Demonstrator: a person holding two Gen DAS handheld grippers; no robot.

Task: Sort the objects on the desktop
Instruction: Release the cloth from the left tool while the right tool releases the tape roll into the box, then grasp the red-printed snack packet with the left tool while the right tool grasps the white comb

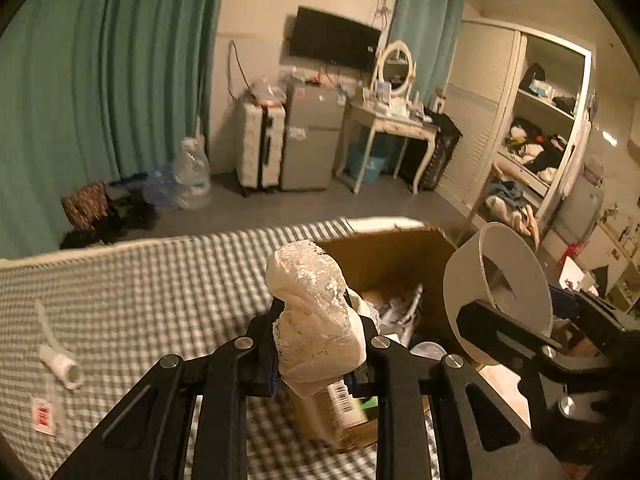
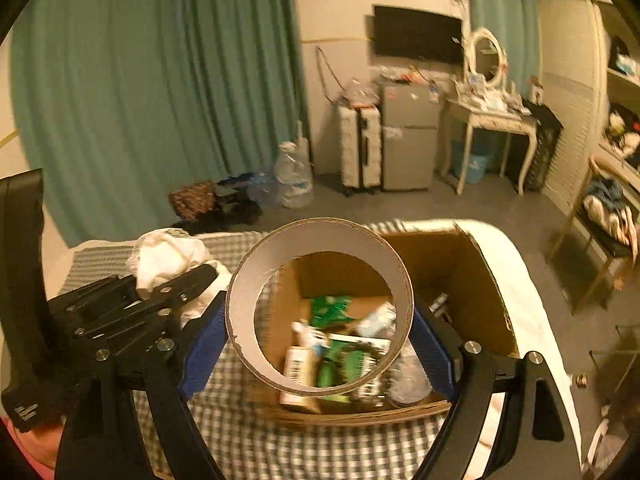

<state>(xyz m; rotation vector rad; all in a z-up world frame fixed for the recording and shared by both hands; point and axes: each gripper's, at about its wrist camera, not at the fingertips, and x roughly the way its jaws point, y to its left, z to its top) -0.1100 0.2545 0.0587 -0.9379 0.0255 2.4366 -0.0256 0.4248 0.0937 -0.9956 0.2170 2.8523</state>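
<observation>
Lace cloth (image 1: 318, 320) pinched between left tongs (image 1: 316, 360), cardboard ring (image 2: 320, 308) between right tongs (image 2: 320, 340)

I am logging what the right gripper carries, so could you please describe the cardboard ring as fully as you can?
The ring is a wide, short cardboard tube, white-grey inside with a brown edge, slightly ragged at the lower left. It is open at both ends; the box shows through it. The right gripper clamps it between its blue pads, above the near edge of the box. Nothing else appears to touch it.
</observation>
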